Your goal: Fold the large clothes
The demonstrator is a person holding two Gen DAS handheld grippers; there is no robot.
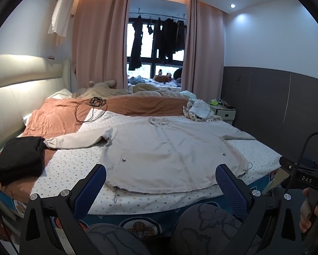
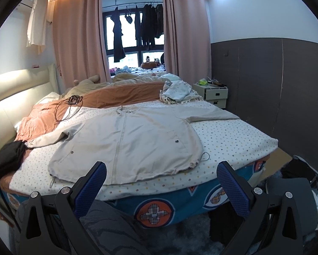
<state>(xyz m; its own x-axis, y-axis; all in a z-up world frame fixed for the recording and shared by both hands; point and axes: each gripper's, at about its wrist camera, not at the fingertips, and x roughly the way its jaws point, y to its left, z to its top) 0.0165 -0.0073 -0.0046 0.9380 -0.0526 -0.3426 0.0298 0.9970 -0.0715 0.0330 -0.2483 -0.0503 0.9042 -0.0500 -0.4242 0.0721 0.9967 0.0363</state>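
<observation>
A large cream jacket (image 1: 159, 153) lies flat, front up, on the dotted sheet (image 1: 78, 161) of the bed, sleeves spread to both sides, hem toward me. My left gripper (image 1: 161, 177) hangs open just in front of the hem, nothing between its blue pads. In the right wrist view the same jacket (image 2: 129, 140) fills the middle of the bed, and my right gripper (image 2: 162, 174) is open near the bed's front edge, over the hem and empty. The right gripper's body and a hand show at the left wrist view's right edge.
A folded black garment (image 1: 18, 161) sits at the bed's left. An orange duvet (image 1: 52, 116) with a black cable (image 1: 89, 110) lies behind the jacket, crumpled light cloth (image 1: 199, 110) at the far right. A white nightstand (image 2: 215, 94) stands by the grey wall. The person's knees are below.
</observation>
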